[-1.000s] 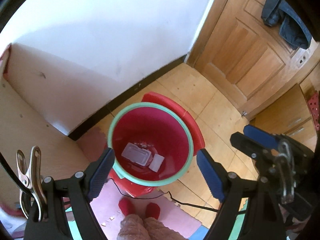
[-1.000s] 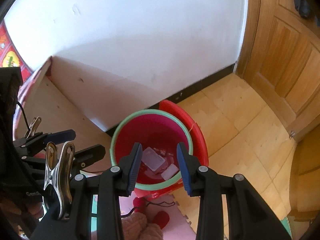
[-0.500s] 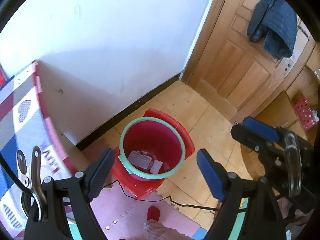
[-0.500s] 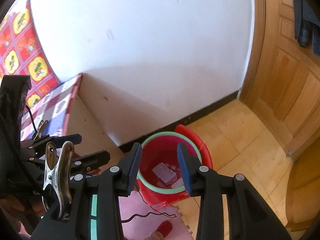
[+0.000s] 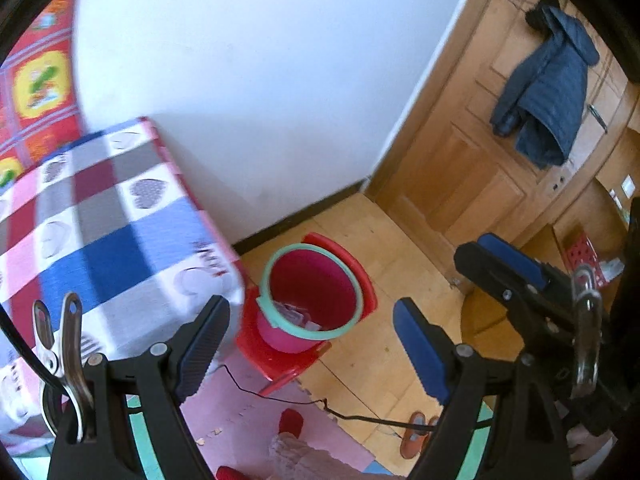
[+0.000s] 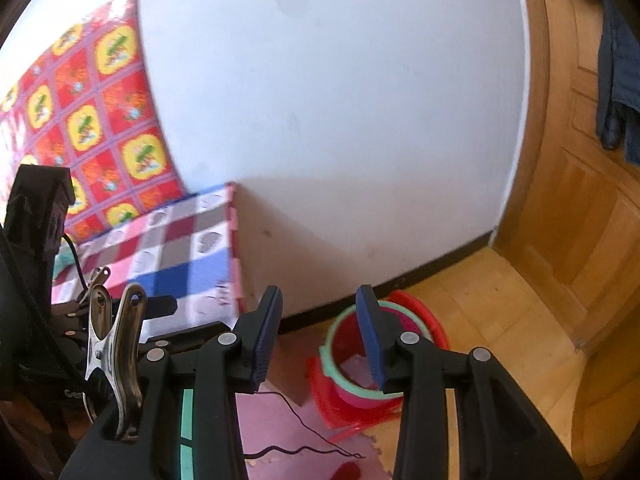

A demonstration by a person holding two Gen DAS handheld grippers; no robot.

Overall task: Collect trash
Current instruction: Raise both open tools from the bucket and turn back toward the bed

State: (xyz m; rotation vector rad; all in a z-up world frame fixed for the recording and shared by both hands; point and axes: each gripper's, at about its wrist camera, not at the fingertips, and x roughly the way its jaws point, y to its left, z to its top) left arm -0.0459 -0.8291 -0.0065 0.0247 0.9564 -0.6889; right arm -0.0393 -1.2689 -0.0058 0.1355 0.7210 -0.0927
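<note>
Where floor meets wall, bucket (image 5: 316, 300) beside checked tablecloth (image 5: 108, 224), cable (image 5: 288, 400) nearby.

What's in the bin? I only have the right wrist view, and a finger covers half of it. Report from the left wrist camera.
Observer: The red bin holds a few pale pieces of trash at its bottom, low against the near wall.
Operator: Check the left gripper.
Observer: The left gripper is open, with nothing between its fingers.
Operator: Now give me the floor on the door side.
Observer: Orange shoes lie on the wood floor, just past the pink mat and next to the black cable.
</note>
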